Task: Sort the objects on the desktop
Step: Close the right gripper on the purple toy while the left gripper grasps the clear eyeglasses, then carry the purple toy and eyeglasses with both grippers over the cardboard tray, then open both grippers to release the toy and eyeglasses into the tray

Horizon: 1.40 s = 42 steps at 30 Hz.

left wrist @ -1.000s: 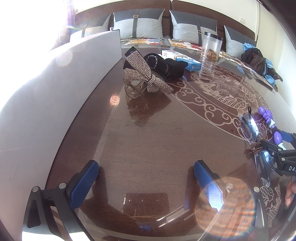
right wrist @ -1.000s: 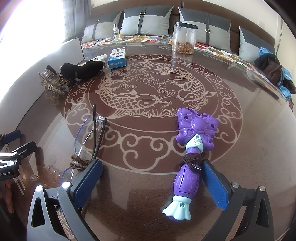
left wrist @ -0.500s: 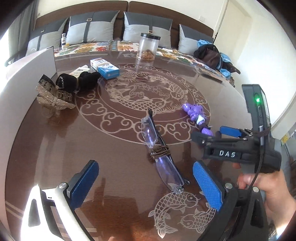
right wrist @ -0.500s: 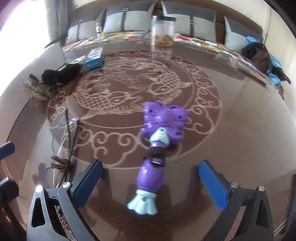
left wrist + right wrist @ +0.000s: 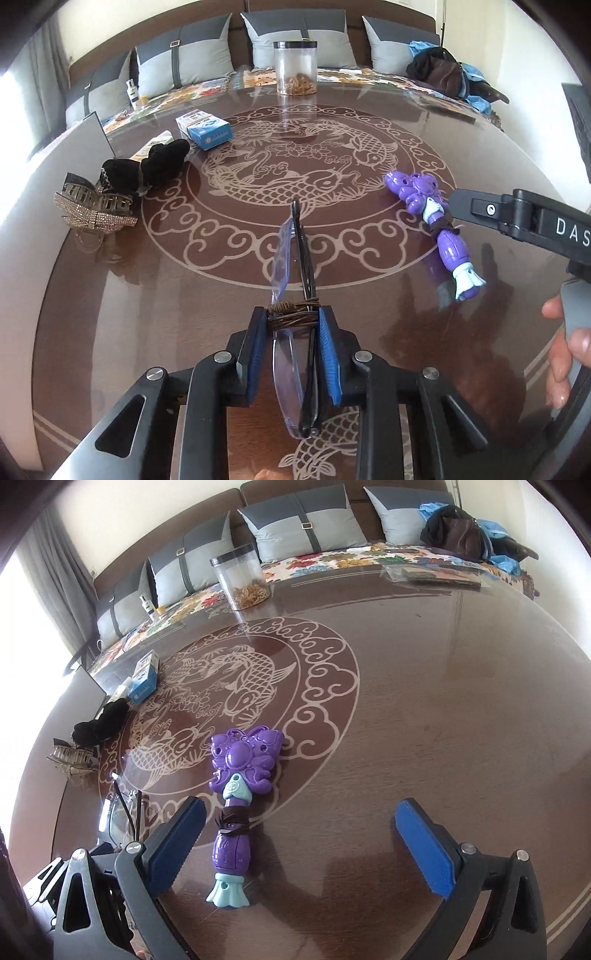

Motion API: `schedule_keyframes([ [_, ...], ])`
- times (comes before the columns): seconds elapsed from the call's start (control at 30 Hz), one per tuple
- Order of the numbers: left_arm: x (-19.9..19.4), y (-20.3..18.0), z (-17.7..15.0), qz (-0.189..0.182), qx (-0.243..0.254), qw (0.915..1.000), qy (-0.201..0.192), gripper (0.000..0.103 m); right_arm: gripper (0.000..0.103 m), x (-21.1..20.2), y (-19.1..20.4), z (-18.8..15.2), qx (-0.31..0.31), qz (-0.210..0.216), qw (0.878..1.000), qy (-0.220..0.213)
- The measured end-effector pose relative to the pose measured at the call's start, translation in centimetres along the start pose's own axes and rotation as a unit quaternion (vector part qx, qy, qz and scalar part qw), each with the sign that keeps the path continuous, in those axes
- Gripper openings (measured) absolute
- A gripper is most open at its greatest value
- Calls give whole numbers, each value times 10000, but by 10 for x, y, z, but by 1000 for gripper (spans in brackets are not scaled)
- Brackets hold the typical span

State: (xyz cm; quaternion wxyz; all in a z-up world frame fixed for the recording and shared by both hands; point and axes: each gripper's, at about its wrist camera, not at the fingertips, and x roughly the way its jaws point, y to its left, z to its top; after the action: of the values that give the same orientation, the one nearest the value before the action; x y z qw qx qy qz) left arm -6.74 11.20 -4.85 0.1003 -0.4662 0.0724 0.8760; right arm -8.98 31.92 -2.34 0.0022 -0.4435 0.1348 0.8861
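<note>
My left gripper [image 5: 291, 321] is shut on a pair of folded glasses [image 5: 295, 258] bound with a brown hair tie [image 5: 293, 313]; the glasses lie on the brown table [image 5: 147, 295]. A purple butterfly toy wand [image 5: 436, 221] with a dark hair tie round its handle lies to the right. In the right wrist view the wand [image 5: 236, 805] lies just inside the left finger of my open right gripper [image 5: 299, 842], which touches nothing. The glasses [image 5: 123, 812] show at the left there.
A rhinestone bow hair clip [image 5: 92, 210], black hair accessories [image 5: 147, 166], a blue and white box [image 5: 207, 129] and a clear jar [image 5: 295, 68] stand at the back left. A sofa with cushions [image 5: 295, 40] lies behind the table. A grey board [image 5: 92, 129] stands at left.
My left gripper swung right from the hair clip, came down over the glasses and shut on them at the hair tie. My right gripper shifted right, so the wand sits by its left finger.
</note>
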Motion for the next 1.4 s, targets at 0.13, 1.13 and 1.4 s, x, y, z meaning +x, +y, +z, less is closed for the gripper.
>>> schedule_keyframes([
  [0.13,-10,29,-14,-184,-386,9991,-19,27,102,5,35,-11,-737,393,9962,231],
  [1.13,-126,435,-49,858,-2790,9556,-398,29,23,-61,447,-57,-2782,3029,9112,243],
  [1.4,-120,448,-90,1206,-2990,9465,-145,69,70,-11,511,-126,-3386,2775,8888,1353],
])
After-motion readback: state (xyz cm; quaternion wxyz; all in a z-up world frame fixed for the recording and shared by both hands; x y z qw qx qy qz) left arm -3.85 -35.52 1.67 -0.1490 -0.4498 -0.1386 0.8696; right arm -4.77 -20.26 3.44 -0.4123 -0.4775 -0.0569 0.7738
